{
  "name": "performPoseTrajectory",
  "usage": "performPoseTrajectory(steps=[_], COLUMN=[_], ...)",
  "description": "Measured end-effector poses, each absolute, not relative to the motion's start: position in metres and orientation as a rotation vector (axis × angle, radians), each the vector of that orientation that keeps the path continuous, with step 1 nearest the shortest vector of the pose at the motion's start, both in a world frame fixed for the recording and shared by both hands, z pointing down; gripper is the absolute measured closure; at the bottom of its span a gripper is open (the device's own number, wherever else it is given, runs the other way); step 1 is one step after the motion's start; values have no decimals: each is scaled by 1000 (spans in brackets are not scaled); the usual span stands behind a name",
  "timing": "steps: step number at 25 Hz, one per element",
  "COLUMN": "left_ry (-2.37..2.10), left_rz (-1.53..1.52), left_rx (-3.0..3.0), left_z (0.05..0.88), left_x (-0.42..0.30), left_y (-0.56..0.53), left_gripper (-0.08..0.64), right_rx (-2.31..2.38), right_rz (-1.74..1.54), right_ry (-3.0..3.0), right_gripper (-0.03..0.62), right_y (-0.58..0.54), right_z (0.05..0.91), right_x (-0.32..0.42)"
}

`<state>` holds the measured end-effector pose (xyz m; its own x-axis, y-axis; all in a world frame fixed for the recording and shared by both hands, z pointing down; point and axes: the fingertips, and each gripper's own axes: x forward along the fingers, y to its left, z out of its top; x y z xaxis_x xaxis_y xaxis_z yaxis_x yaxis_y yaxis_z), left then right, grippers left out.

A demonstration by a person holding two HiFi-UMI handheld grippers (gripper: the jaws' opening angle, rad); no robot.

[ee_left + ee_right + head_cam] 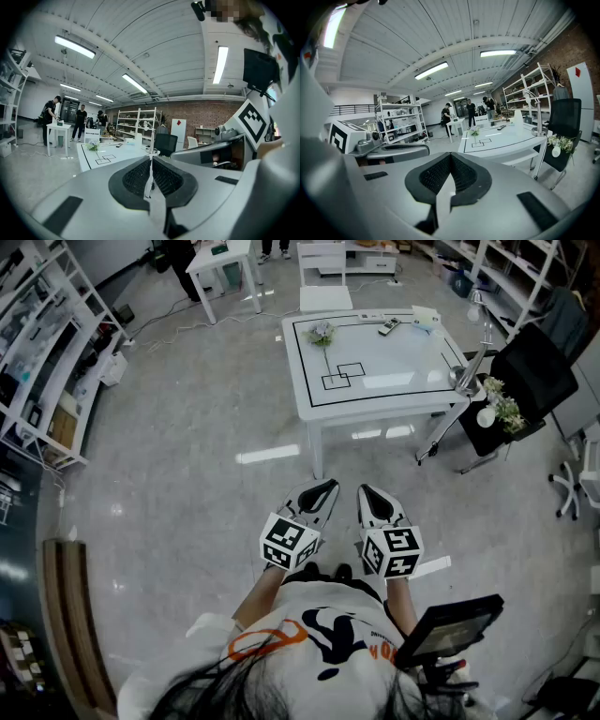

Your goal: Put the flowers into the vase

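Flower on table and vase on chair, both small, indistinct.

A white table is marked with a black border and two small overlapping squares. A remote and a white box are laid near its far edge, and a desk lamp is set at its right corner. A black chair is placed just beside it. White shelving is ranged along the left, and a wooden bench is seen below it.
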<state>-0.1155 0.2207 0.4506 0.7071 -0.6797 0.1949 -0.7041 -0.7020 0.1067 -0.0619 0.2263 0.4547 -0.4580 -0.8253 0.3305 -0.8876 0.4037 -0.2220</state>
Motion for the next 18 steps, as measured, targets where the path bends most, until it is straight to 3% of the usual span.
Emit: performPoseTrajectory(steps=[18], left_ry=[-1143], left_rz=[279], left_rx=[2759], left_z=[455], left_x=[-97], left_y=[203], left_gripper=[549], right_rx=[1505], right_rz=[535], right_ry=[-2541], right_gripper=[578], right_y=[208], right_z=[455], right_x=[-43])
